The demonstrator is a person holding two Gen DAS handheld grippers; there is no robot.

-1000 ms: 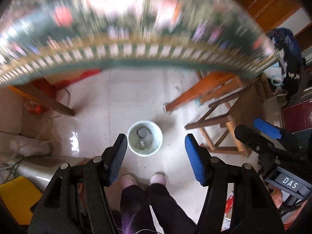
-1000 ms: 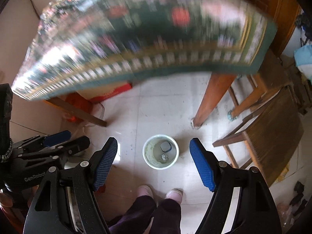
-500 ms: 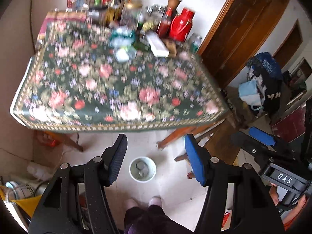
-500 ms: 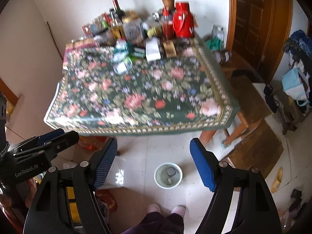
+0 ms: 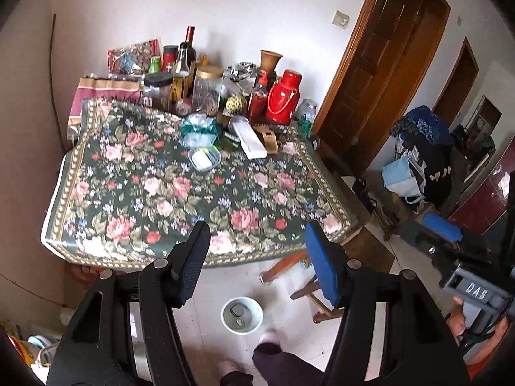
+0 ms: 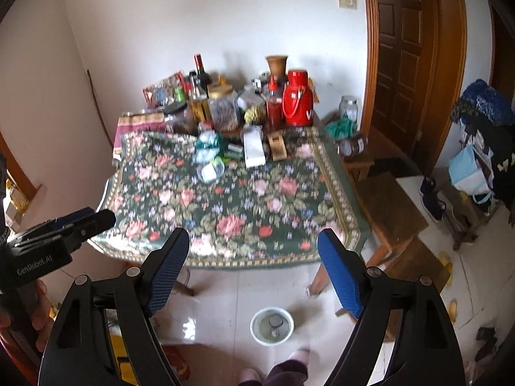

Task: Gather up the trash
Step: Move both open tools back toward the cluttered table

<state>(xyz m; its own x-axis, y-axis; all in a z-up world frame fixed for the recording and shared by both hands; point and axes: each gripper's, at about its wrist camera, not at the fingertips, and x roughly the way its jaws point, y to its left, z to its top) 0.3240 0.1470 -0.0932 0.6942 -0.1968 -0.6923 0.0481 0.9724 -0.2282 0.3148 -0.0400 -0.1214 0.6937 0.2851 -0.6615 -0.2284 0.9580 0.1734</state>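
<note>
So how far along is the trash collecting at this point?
Partly done: the white bucket on the floor already holds a couple of items. In hand: nothing, since the left claw and right claw are both open and empty. Left: a crumpled plastic bottle and clear container on the floral table.

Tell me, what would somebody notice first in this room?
Probably the flowery tablecloth that covers the whole table in the middle of the room. Next, the bright red jug at the table's far edge, standing among crowded bottles and jars by the wall. Down on the floor, in front of the table, sits a small white bucket with a few bits inside.
</note>
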